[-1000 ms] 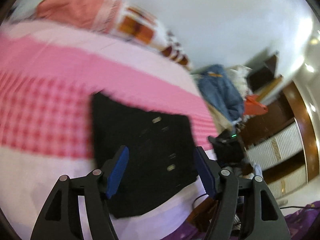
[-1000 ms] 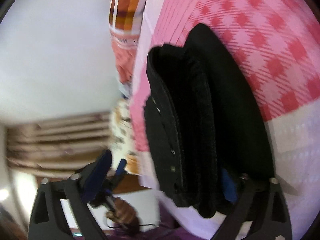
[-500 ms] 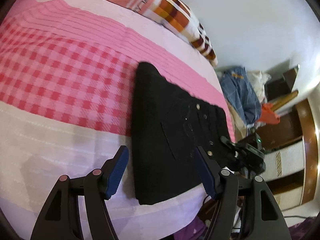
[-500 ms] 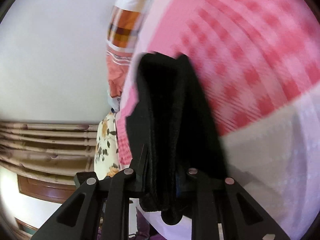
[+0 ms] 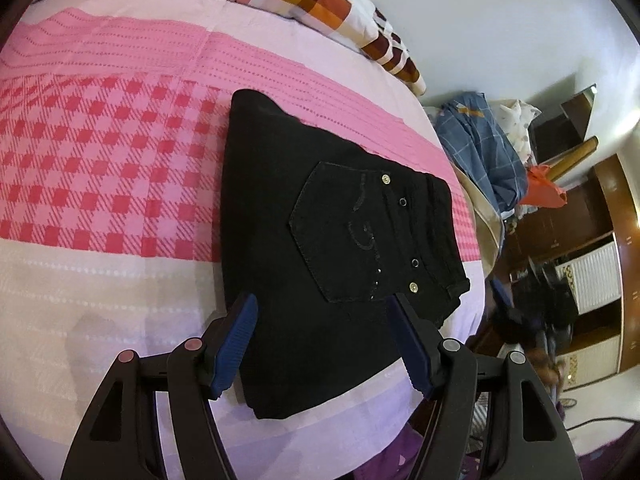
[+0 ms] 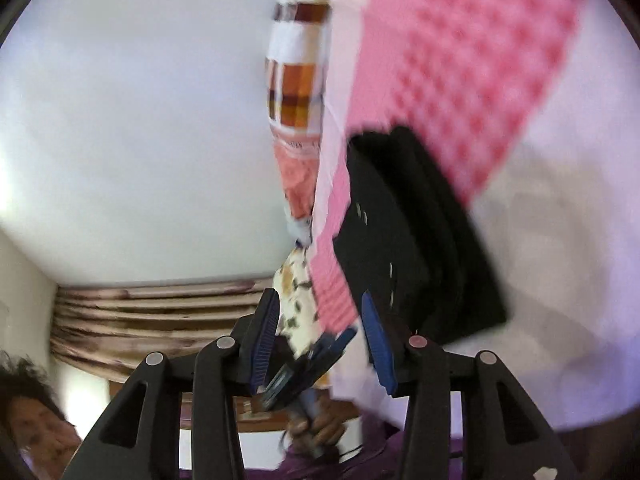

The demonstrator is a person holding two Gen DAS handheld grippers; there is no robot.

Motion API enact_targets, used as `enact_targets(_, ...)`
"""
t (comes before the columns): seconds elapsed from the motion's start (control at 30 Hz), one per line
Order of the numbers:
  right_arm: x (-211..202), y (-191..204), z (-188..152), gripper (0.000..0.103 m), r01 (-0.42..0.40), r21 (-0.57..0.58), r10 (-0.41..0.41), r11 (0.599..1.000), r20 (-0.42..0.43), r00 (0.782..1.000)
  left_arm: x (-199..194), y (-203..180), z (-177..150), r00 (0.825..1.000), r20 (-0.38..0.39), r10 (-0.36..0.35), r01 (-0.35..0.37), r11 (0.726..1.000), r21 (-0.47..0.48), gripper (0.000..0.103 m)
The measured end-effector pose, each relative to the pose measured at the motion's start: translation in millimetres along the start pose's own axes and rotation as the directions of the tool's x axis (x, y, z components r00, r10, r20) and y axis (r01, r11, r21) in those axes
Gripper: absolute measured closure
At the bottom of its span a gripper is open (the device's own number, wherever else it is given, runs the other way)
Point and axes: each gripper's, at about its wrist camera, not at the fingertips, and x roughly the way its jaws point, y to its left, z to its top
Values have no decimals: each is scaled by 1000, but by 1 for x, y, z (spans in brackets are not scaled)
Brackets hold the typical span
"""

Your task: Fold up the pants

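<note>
The black pants (image 5: 320, 248) lie folded into a thick rectangle on the pink checked bedspread (image 5: 100, 168), back pocket and rivets facing up. My left gripper (image 5: 324, 344) is open and empty, hovering just above the near edge of the pants. In the blurred right wrist view the folded pants (image 6: 404, 248) lie on the bed ahead and to the right. My right gripper (image 6: 320, 340) is open and empty, clear of the pants. The left gripper (image 6: 308, 364) shows between its fingers.
A patterned pillow (image 5: 320, 0) lies at the head of the bed. A pile of clothes (image 5: 480, 148) and wooden cabinets (image 5: 592, 272) stand past the bed's right edge. A person's face (image 6: 36, 420) shows at lower left in the right wrist view.
My right gripper let go of the pants, opened and pulled back away from them. My left gripper stayed open and moved closer over the folded pants.
</note>
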Motion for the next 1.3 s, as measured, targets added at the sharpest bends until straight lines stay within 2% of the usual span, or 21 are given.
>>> enact_targets(0.23,19,-26,-1,61,149,63,-151,987,31,988,-2,12,-3,1000,-2,-19,18,999,-45,34)
enact_targets(0.33,23,-17,-2,54,161,25,-162,987,55,985,-6,20,-4,999,2,-32,32,997,-74,34)
enact_targets(0.53,44,-5,-2,43,278,-73,-269,958,113,956,-2,29,-7,998,-12,-61,59,991,-123,32)
enact_targets(0.63,51,-2,-3,43,319,-101,-306,942,126,944,-2,30,-9,998,-18,-63,60,990,-126,32)
enact_targets(0.67,51,-2,-2,49,328,-105,-315,939,127,941,-2,30,-9,998,-18,-63,61,990,-125,32)
enact_targets(0.7,50,-1,-1,62,370,-117,-354,922,135,925,-3,29,-9,998,-16,-65,62,990,-124,32)
enact_targets(0.73,50,-3,-1,84,384,-123,-368,915,136,920,-3,29,-9,998,-15,-65,63,990,-123,32)
enact_targets(0.8,46,-8,-2,84,332,-88,-318,939,141,937,-3,29,-10,998,-19,-65,63,990,-125,32)
enact_targets(0.83,45,-6,-5,85,330,-97,-314,939,148,938,-2,29,-10,998,-21,-65,62,990,-127,32)
enact_targets(0.97,37,21,-22,88,257,-130,-236,958,153,960,-6,27,-10,998,-17,-62,59,990,-125,32)
enact_targets(1.07,31,30,-34,90,293,-166,-267,942,161,950,-13,26,-8,998,4,-60,60,992,-113,31)
enact_targets(1.17,25,-8,-31,91,330,-68,-318,941,143,937,-12,24,-9,998,4,-56,56,993,-105,28)
enact_targets(1.23,25,-32,-28,92,304,2,-302,953,130,945,-5,25,-10,999,-19,-49,46,993,-106,29)
enact_targets(1.3,26,-32,-25,92,301,-10,-297,954,138,945,2,25,-12,998,-46,-43,37,993,-110,28)
